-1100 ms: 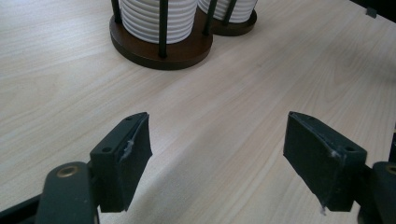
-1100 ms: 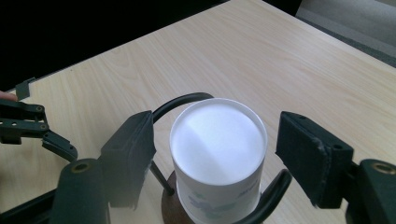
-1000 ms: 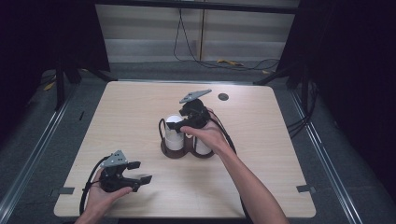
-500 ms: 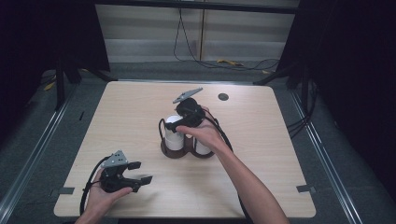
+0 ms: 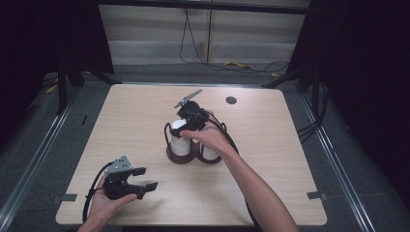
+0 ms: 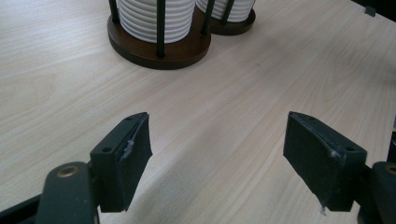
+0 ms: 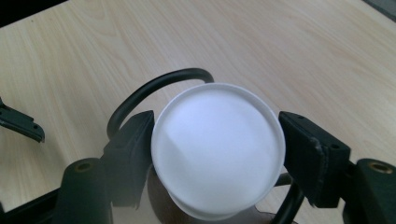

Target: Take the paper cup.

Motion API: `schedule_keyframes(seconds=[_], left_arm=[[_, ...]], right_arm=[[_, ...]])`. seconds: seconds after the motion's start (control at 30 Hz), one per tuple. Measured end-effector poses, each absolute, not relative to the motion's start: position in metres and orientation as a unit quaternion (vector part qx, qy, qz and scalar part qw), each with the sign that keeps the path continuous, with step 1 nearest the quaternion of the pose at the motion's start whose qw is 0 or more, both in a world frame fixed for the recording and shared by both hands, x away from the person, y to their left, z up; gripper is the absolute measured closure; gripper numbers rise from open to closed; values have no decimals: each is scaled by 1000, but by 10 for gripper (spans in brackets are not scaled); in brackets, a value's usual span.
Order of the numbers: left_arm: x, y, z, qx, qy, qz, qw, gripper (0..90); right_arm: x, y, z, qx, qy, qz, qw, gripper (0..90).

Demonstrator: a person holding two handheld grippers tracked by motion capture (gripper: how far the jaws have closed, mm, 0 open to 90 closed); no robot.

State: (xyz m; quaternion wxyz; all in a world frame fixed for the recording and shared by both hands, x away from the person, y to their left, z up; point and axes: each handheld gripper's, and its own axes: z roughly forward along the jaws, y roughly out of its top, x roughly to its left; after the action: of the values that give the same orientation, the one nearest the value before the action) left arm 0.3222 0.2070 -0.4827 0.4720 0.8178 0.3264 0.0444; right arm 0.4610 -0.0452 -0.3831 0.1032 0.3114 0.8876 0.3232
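A dark brown double holder (image 5: 175, 157) with black wire posts stands mid-table and carries two white ribbed cup stacks (image 5: 182, 144) (image 5: 209, 152). My right gripper (image 5: 183, 123) hangs over the left stack. In the right gripper view its jaws (image 7: 215, 154) straddle the round white top of the stack (image 7: 217, 149), close to the rim on both sides. A black wire loop (image 7: 159, 84) curves behind it. My left gripper (image 5: 147, 178) is held near the front left of the table, open with nothing between its fingers (image 6: 217, 158). It faces the holder base (image 6: 156, 52).
A small black round grommet (image 5: 231, 100) sits near the table's far edge. Bare wood (image 5: 290, 159) lies right of the holder and in front of it. Cables trail on the floor beyond the table (image 5: 241, 65).
My right gripper has shifted a little to the left and settled over the left cup stack. The left gripper has stayed in place.
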Motion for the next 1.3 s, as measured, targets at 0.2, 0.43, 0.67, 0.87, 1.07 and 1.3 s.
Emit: schedule_keyframes(seconds=[0.2, 0.43, 0.67, 0.87, 1.07, 1.3], left_arm=[[323, 207, -483, 818, 326, 43, 472, 232], [323, 207, -483, 819, 325, 45, 470, 232], [323, 206, -483, 818, 326, 43, 471, 232], [323, 207, -483, 818, 327, 43, 471, 232], [323, 206, -483, 819, 327, 42, 470, 232], [323, 206, -483, 819, 327, 43, 469, 232]], right_arm=[[462, -44, -384, 310, 892, 313, 97, 323], [462, -45, -383, 309, 892, 316, 99, 334], [461, -47, -381, 305, 890, 323, 101, 344], [459, -47, -379, 301, 889, 326, 107, 346], [458, -48, -376, 299, 888, 331, 111, 345], [459, -48, -376, 299, 890, 327, 111, 343]])
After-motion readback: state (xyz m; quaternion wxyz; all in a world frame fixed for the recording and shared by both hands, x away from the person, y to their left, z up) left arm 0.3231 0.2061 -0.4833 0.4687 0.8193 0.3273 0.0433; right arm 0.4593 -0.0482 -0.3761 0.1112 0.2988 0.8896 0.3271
